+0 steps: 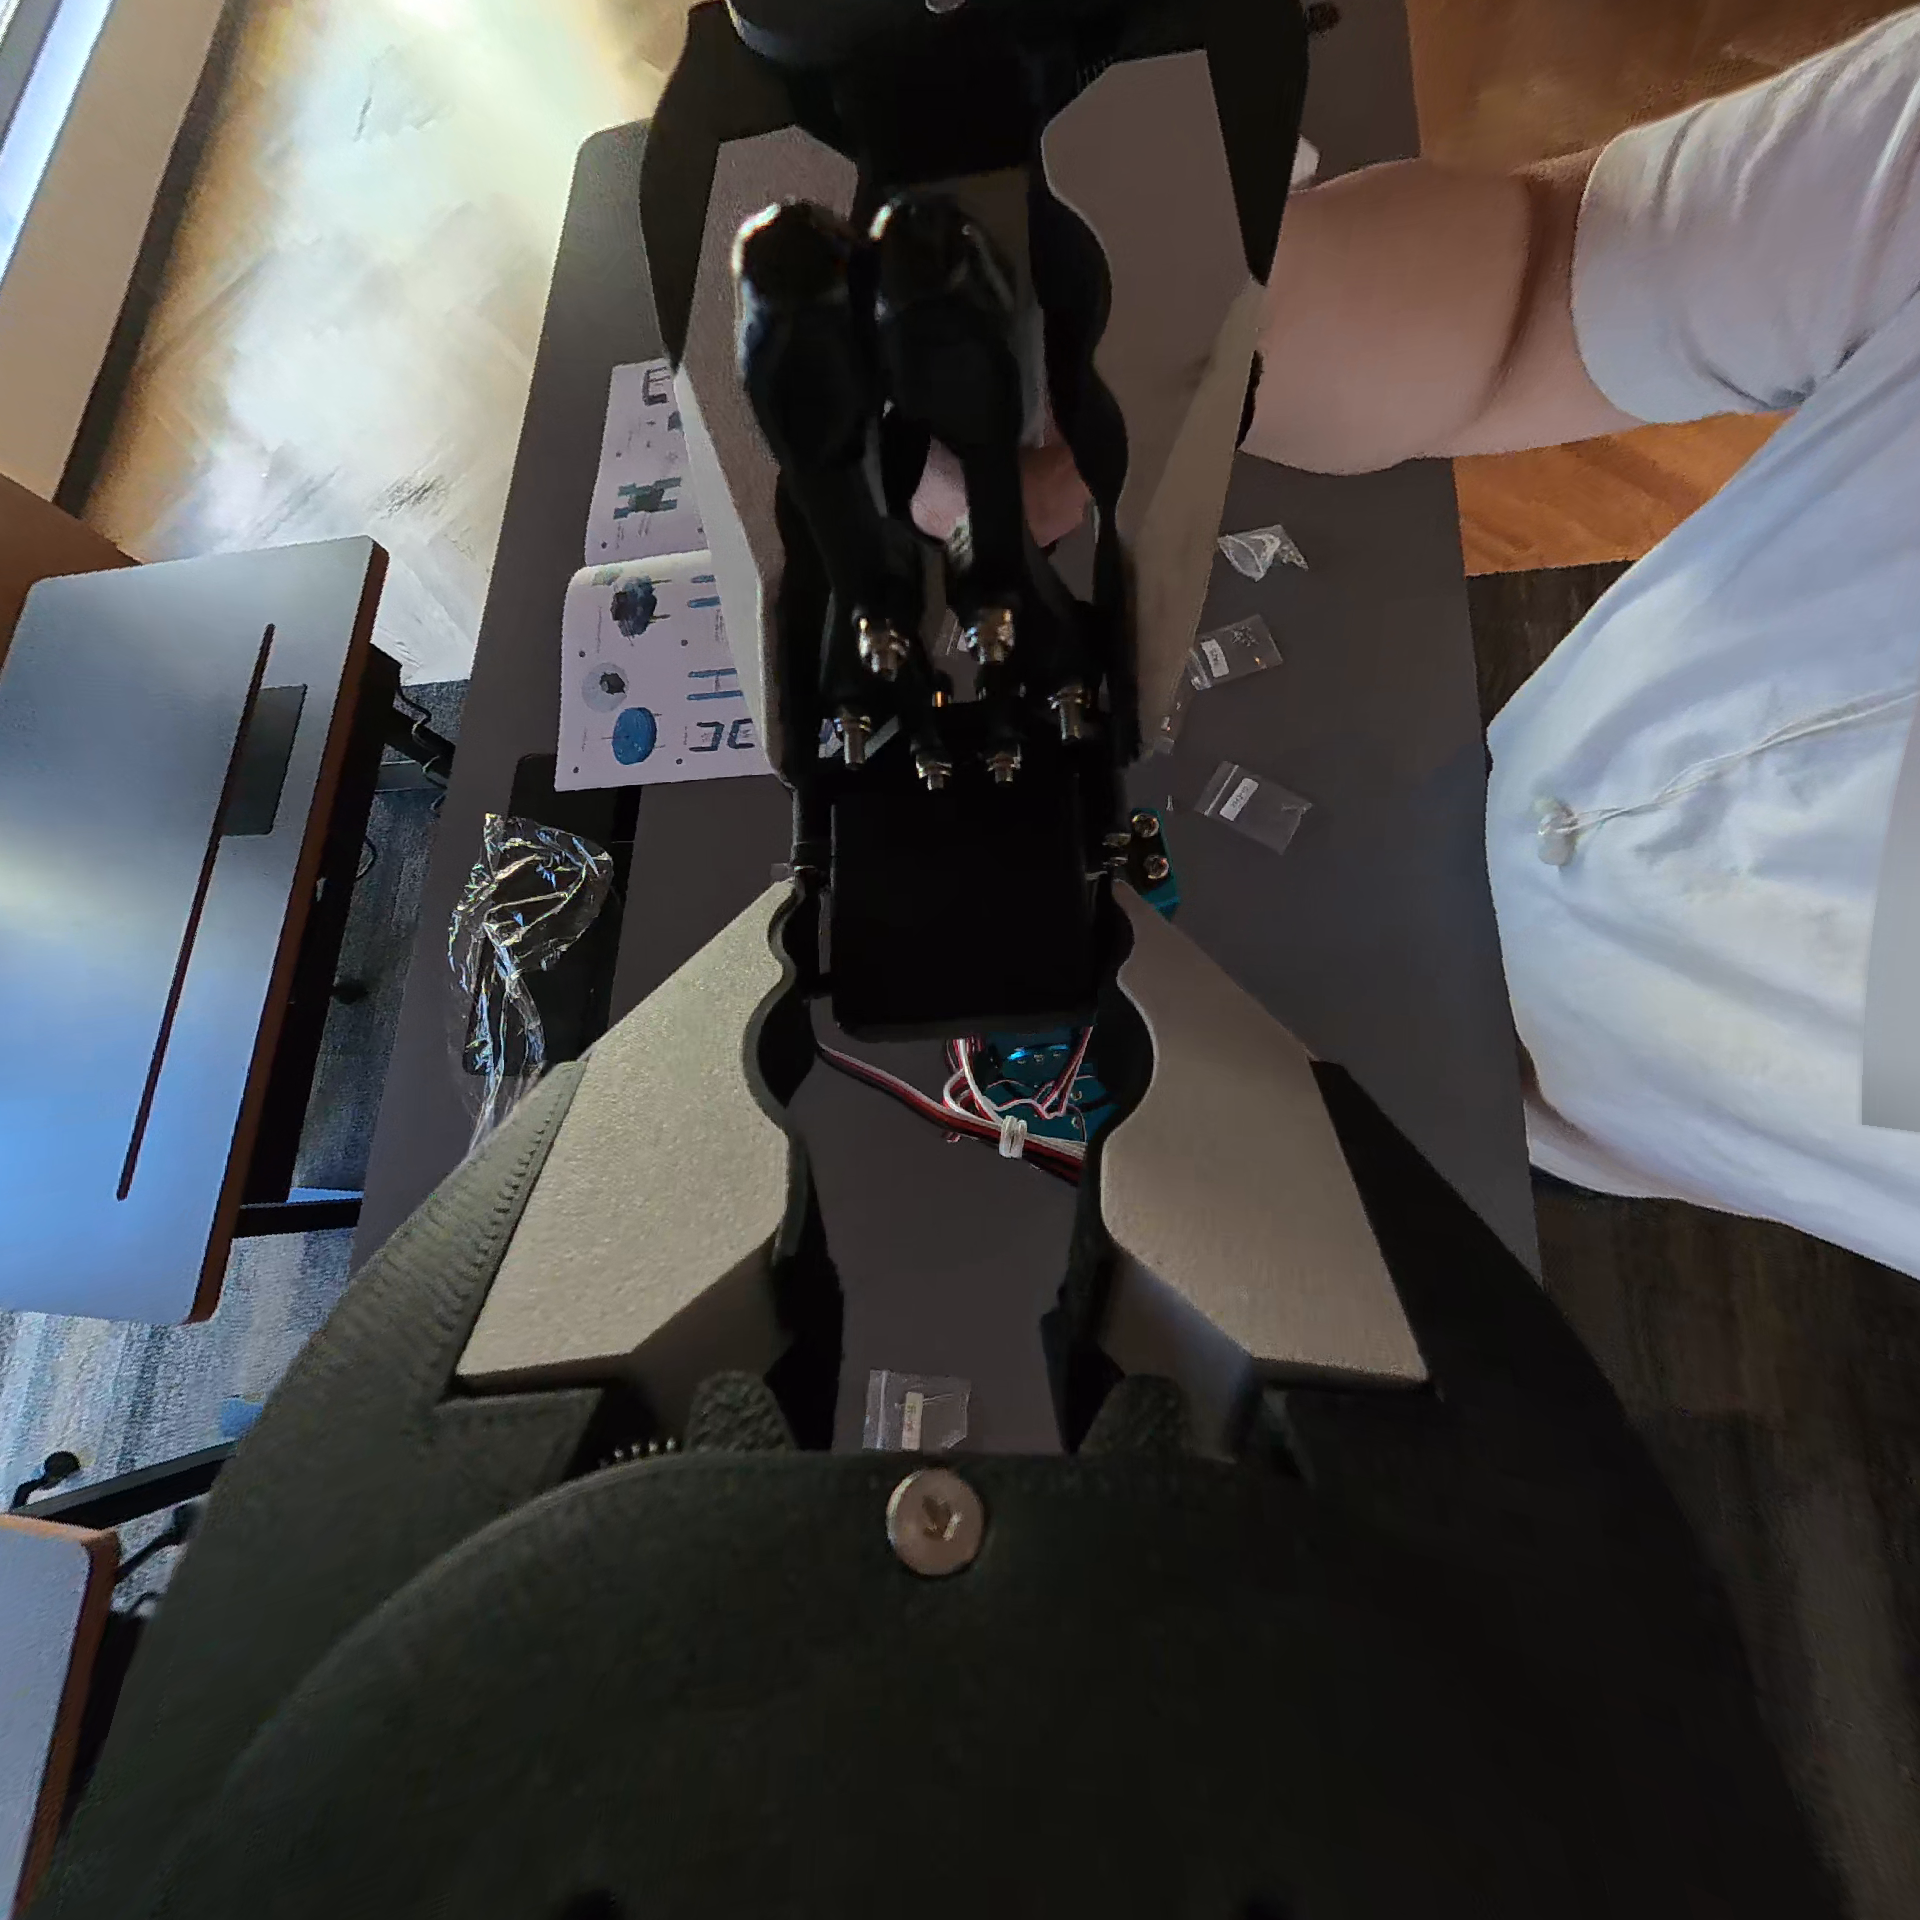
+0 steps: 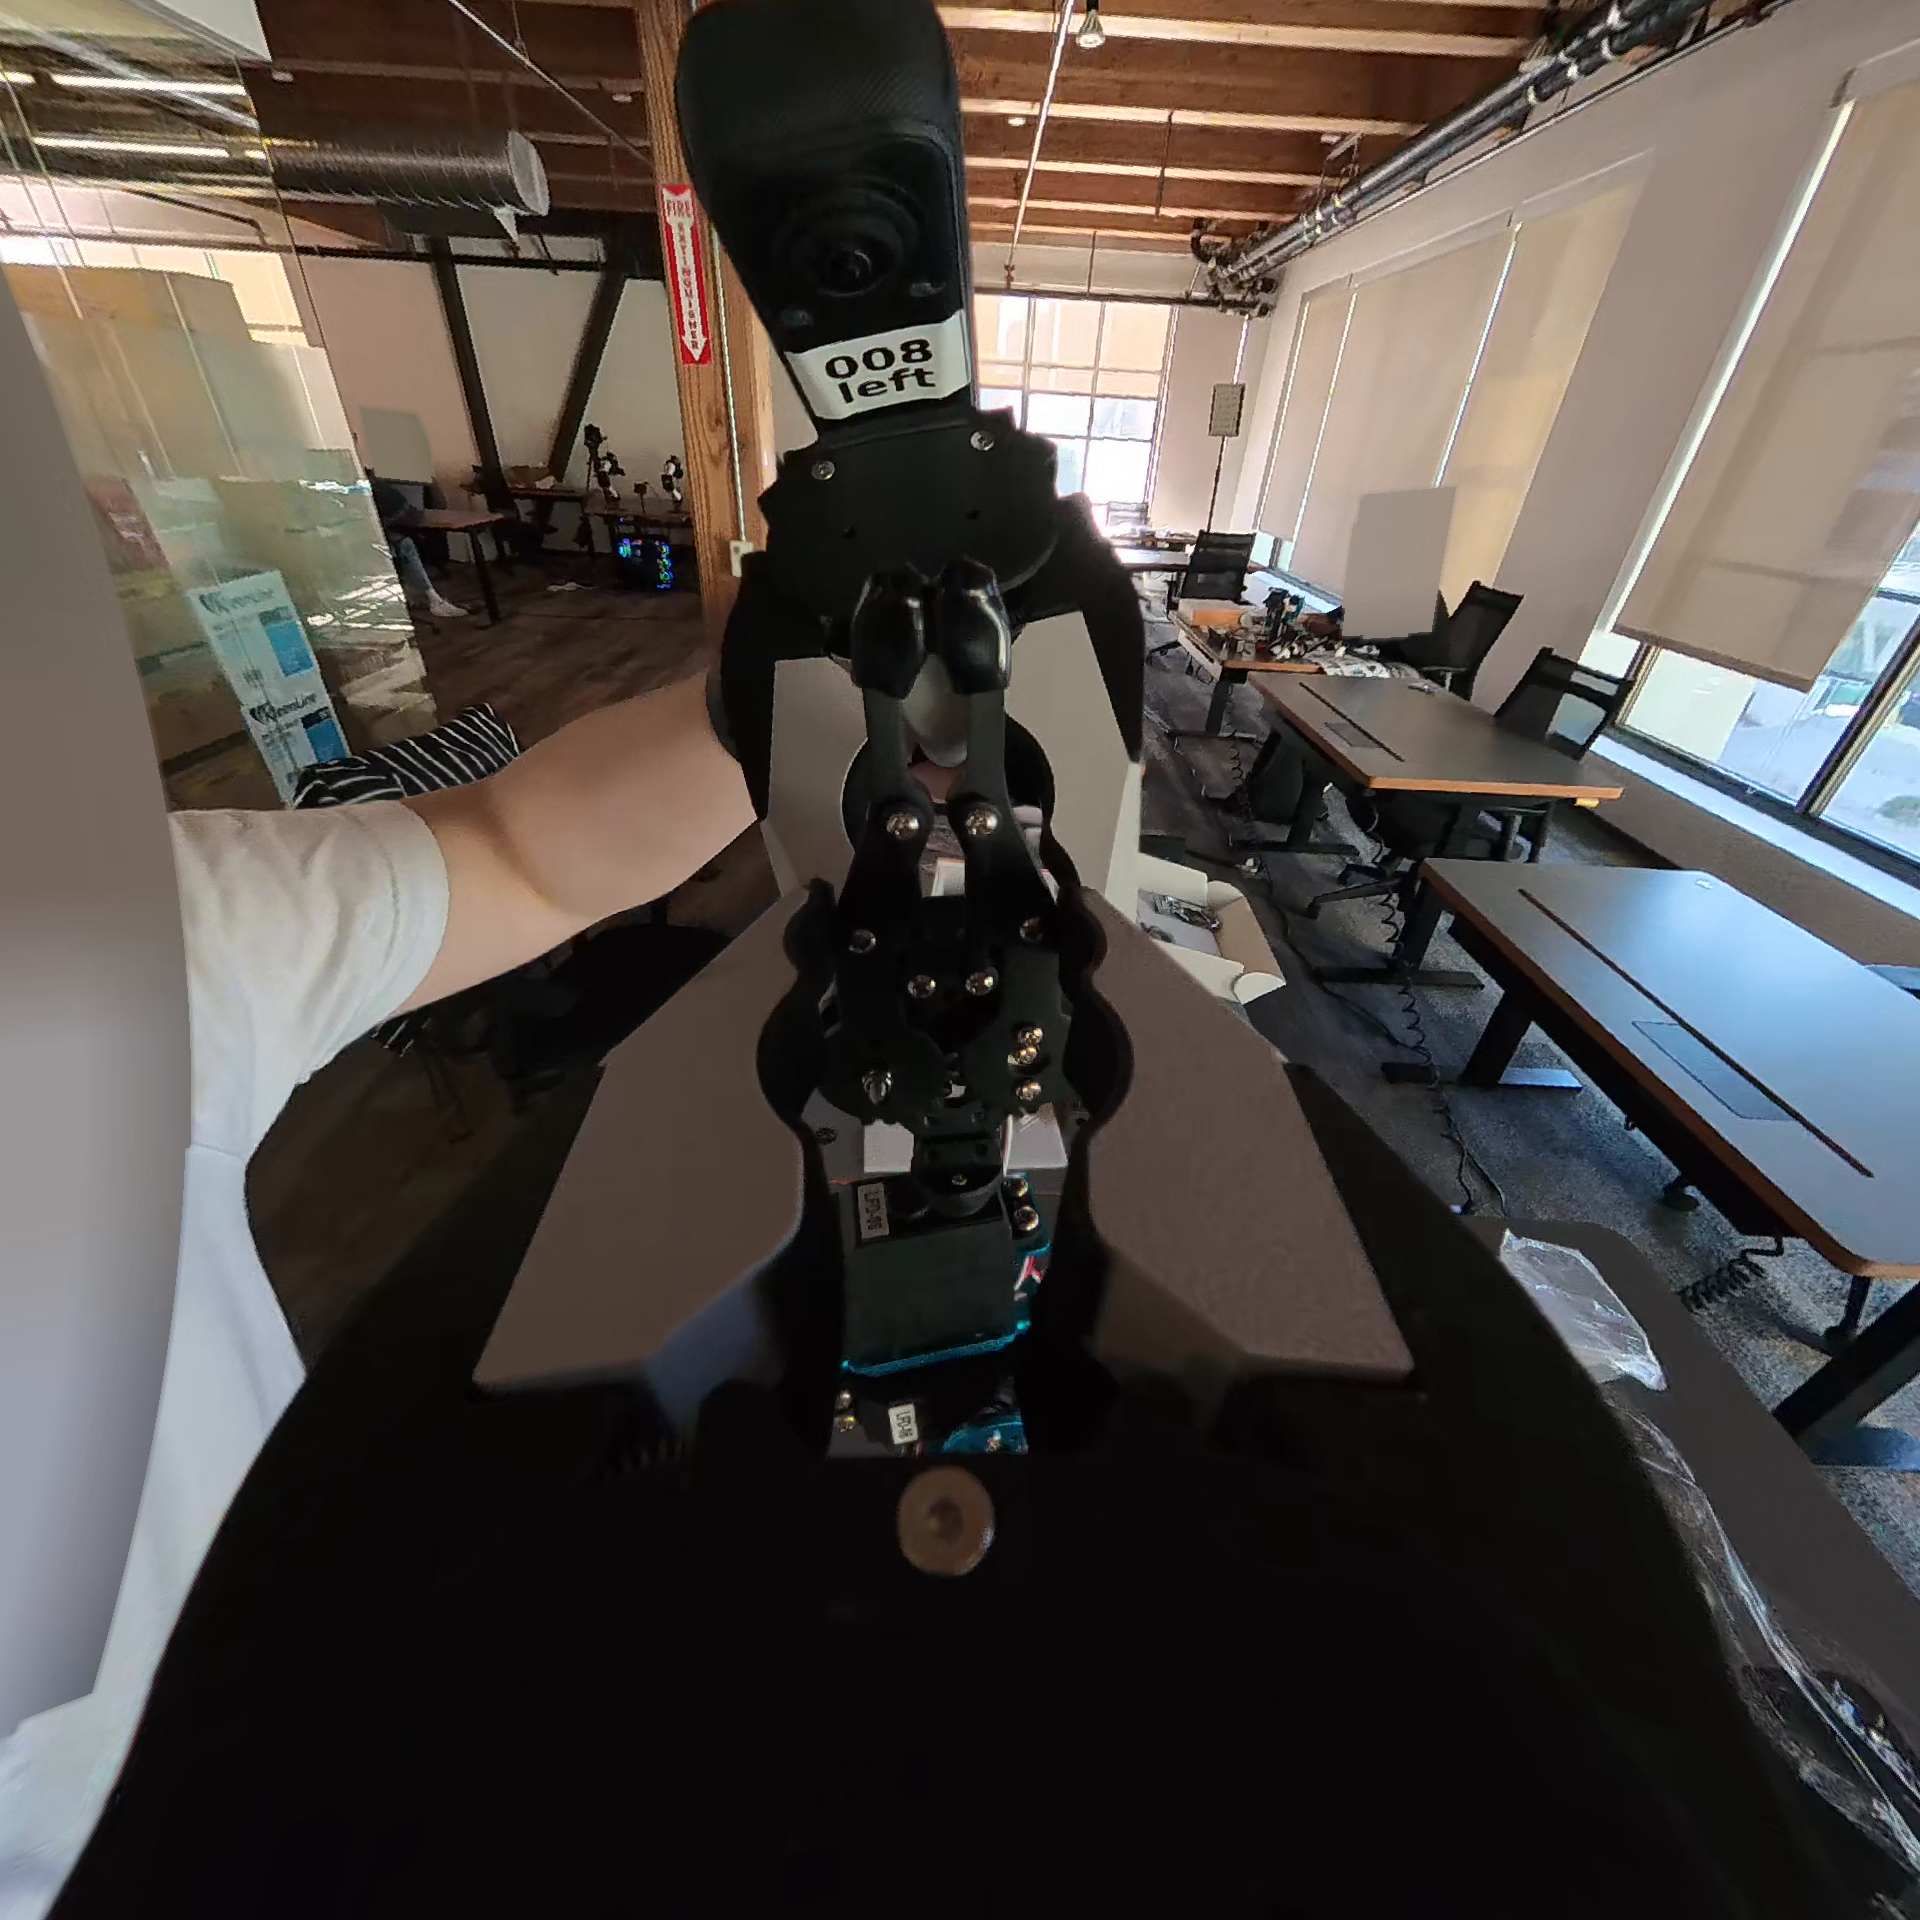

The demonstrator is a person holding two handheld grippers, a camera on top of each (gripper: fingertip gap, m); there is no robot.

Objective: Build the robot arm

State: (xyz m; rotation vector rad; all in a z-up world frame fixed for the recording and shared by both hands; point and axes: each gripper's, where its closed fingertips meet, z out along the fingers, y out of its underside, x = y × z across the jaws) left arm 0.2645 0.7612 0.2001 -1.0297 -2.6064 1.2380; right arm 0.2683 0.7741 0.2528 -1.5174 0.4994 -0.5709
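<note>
A black toy-like claw assembly [image 1: 961, 935] with a servo block, bolted linkage and two curved claw tips [image 1: 862, 270] is held in the air between both grippers. My left gripper [image 1: 956, 904] is shut on its black servo block. My right gripper [image 1: 961, 727] comes in from the opposite side, its fingers flanking the linkage. In the right wrist view the right gripper [image 2: 940, 914] is shut on the assembly [image 2: 935, 997], with the servo and a teal bracket [image 2: 925, 1351] between its fingers. The left gripper [image 2: 945, 831] faces it, camera on top.
Below lies a dark table [image 1: 1351, 987] with instruction sheets [image 1: 644, 665], small plastic bags [image 1: 1252, 805], crumpled wrap [image 1: 520, 914] and teal parts with wires [image 1: 1023, 1081]. A person's arm [image 1: 1403, 312] is at the right. Desks and chairs [image 2: 1558, 748] fill the room.
</note>
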